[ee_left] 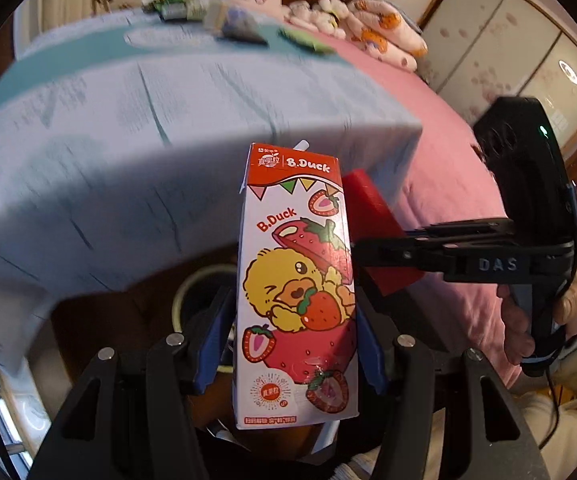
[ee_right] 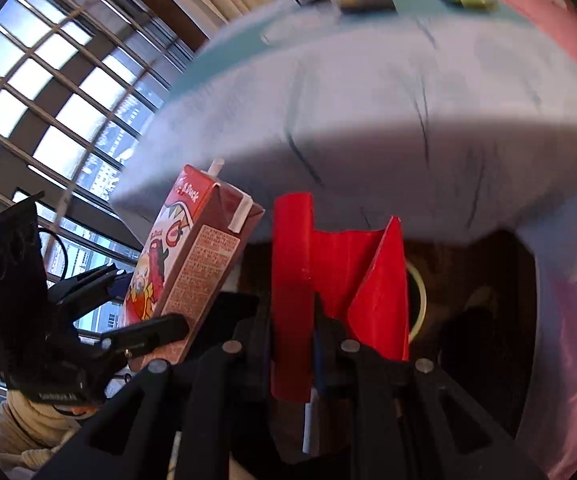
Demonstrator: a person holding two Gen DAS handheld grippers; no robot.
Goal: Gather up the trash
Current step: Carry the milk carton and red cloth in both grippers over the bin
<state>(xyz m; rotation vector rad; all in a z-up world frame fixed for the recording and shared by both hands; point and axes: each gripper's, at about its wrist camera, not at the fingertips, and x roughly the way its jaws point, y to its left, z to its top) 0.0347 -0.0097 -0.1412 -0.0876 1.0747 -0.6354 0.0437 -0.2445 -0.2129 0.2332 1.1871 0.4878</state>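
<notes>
My left gripper [ee_left: 294,320] is shut on a white and red strawberry drink carton [ee_left: 296,280], its blue pads pressing both sides; a straw sticks out of the top. From the right, my right gripper [ee_left: 362,244] reaches in, shut on a flattened red cardboard box [ee_left: 372,216]. In the right wrist view that red box [ee_right: 292,280] stands upright in my right gripper [ee_right: 294,320], and the carton [ee_right: 192,252] sits to its left in the left gripper [ee_right: 136,304]. Under both items lies a round bin with a pale green rim [ee_left: 192,284] [ee_right: 418,292], mostly hidden.
A bed with a light blue sheet [ee_left: 148,120] and pink cover [ee_left: 428,140] overhangs the bin. Several wrappers [ee_left: 216,20] and a green packet [ee_left: 308,42] lie at its far end, near plush toys [ee_left: 368,28]. A barred window [ee_right: 48,100] is at left, wardrobe doors [ee_left: 508,60] at right.
</notes>
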